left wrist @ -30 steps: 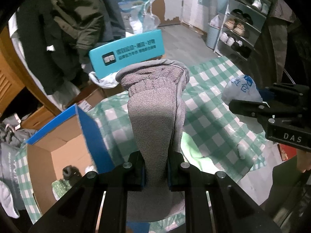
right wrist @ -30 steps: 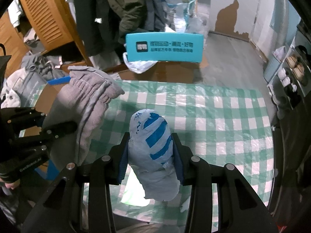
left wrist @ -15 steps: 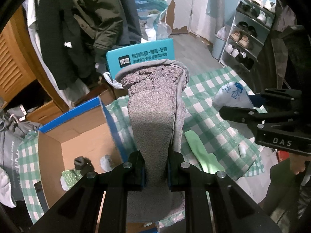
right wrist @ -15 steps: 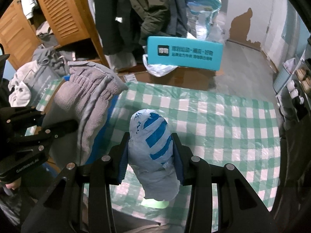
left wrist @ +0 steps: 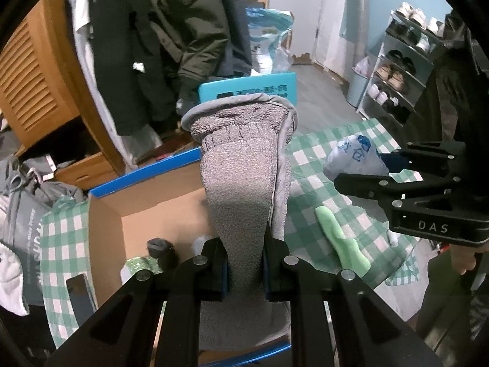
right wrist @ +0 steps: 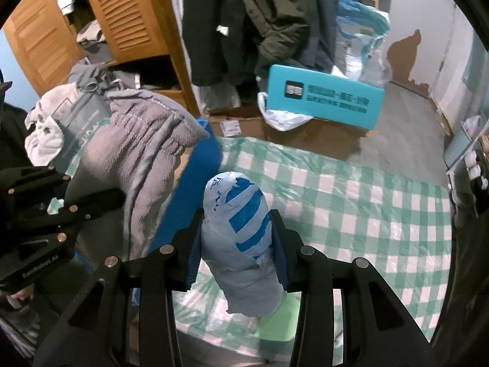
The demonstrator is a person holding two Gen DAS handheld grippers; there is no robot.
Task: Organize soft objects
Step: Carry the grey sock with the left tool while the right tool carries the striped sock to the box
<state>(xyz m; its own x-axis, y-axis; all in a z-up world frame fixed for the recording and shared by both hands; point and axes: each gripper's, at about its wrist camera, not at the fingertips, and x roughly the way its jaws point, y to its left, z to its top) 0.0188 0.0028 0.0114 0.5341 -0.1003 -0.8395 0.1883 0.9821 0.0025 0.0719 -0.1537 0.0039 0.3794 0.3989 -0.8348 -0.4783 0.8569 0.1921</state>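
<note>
Gripping one soft item apiece above the green-checked bench [right wrist: 351,195].

Left tool [left wrist: 244,263] is clamped on a grey fleece glove [left wrist: 244,165] standing up between its pads, cuff farthest out; under and beyond it sits an open cardboard box [left wrist: 107,214] with a few small things inside, and to its right a green glove [left wrist: 339,238] lies on the cloth. Right tool [right wrist: 237,253] is clamped on a crumpled white-and-blue plastic bag [right wrist: 238,214]; past it the cloth stretches toward a teal box [right wrist: 324,101] and hanging coats [right wrist: 269,15].
</note>
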